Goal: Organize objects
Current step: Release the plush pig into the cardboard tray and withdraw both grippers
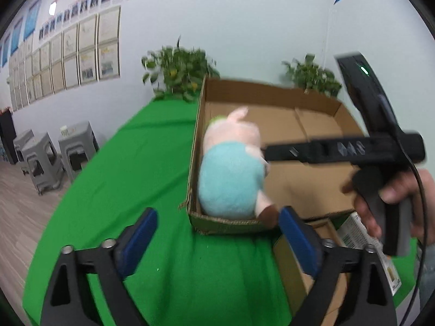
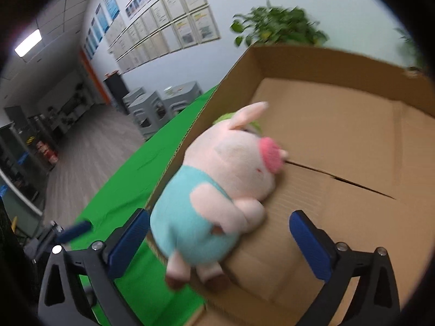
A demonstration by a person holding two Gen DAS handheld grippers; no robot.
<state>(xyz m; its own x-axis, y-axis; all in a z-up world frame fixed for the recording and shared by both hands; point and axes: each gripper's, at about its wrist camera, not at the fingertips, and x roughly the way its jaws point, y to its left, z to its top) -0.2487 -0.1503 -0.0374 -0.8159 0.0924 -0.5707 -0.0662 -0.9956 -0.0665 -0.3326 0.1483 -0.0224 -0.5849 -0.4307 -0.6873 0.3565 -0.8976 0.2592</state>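
A pink plush pig in a light blue shirt (image 1: 231, 168) sits in the near left corner of an open cardboard box (image 1: 312, 125) on the green tablecloth. In the right wrist view the pig (image 2: 217, 187) lies between my spread fingers, against the box's left wall (image 2: 190, 125), and neither blue pad touches it. My right gripper (image 2: 220, 233) is open. It also shows in the left wrist view (image 1: 265, 152), reaching over the box to the pig. My left gripper (image 1: 217, 233) is open and empty, just before the box's near wall.
A smaller cardboard box (image 1: 307, 269) and a printed packet (image 1: 361, 241) lie at the near right. Two potted plants (image 1: 179, 73) stand behind the box. Grey stools (image 1: 46, 157) stand on the floor to the left of the green table (image 1: 122, 190).
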